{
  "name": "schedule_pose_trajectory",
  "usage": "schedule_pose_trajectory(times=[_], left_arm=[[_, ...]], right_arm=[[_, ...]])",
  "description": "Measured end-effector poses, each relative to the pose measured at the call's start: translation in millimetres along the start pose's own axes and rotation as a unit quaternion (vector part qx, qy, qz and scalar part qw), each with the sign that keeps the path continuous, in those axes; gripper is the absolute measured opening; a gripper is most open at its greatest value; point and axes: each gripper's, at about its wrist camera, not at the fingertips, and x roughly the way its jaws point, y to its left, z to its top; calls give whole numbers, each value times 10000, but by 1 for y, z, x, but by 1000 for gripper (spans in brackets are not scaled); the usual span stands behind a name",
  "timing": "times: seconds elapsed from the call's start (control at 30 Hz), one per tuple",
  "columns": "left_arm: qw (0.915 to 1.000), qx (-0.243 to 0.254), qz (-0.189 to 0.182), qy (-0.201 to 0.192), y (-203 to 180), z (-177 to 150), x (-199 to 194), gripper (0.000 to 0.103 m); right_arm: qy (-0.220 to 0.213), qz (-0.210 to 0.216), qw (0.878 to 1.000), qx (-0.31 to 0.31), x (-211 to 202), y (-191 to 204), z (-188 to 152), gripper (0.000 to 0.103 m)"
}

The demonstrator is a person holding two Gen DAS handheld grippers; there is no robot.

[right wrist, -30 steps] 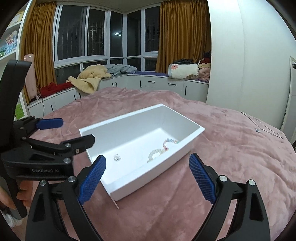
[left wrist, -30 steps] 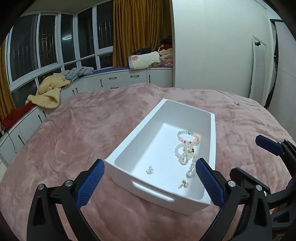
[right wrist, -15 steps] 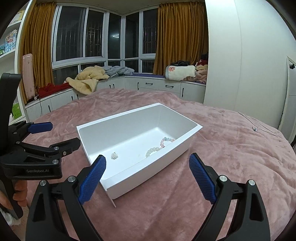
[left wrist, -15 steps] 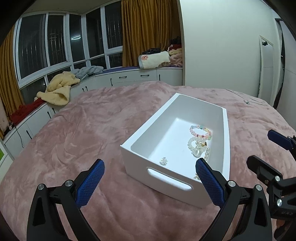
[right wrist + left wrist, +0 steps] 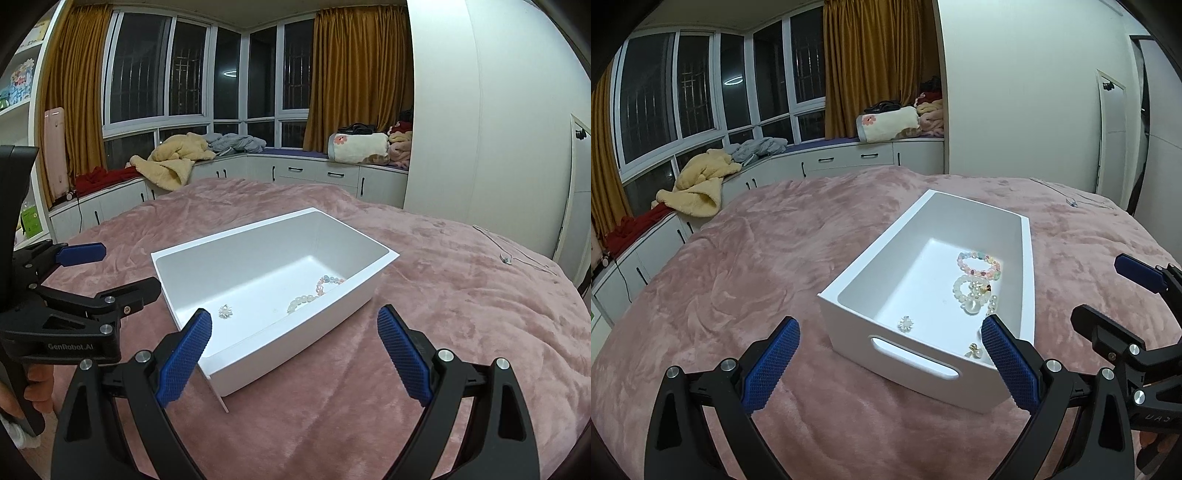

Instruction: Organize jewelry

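A white rectangular box (image 5: 849, 295) (image 5: 236, 354) sits on the pink bedspread. Inside lie a pastel bead bracelet (image 5: 979, 263) (image 5: 328, 282), a white bead bracelet (image 5: 971, 293) (image 5: 301, 302), a small flower-shaped piece (image 5: 905, 324) (image 5: 225, 311) and a gold earring (image 5: 974, 350). My left gripper (image 5: 890, 365) is open and empty in front of the box's handle end. My right gripper (image 5: 293, 354) is open and empty beside the box's long side. Each gripper shows in the other's view: the right one (image 5: 1115, 295), the left one (image 5: 107, 269).
The pink bedspread (image 5: 738, 277) (image 5: 461, 295) surrounds the box. A thin cable or chain (image 5: 509, 258) (image 5: 1075, 201) lies on the bed at the far right. White cabinets with piled clothes (image 5: 173, 162) run under the windows behind the bed.
Both grippers have drawn back a little from the box and risen; the box sits lower and farther in the left view. Both stay open and empty.
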Motion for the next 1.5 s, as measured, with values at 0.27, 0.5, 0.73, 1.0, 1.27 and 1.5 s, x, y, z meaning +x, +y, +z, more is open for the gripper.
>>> schedule_pose_trajectory(times=[0.27,0.5,0.73,1.0,1.27,1.5], left_arm=[[10000,-23,-41,-7,1,0,-1,100],[9999,79,-89,-22,-2,2,0,100],[10000,-15,-98,14,2,1,4,100],[9999,-26,-97,-3,4,1,5,100],[10000,-50,-60,32,5,-2,6,100],[9999,-12,-138,70,6,-5,8,100]], right_arm=[[3,9,10000,-7,0,-2,1,90],[-8,57,10000,-58,3,-3,4,90],[-46,55,10000,-51,5,-3,6,90],[6,84,10000,-20,6,-2,4,90],[36,81,10000,9,7,-1,2,90],[92,41,9999,32,8,-3,0,90]])
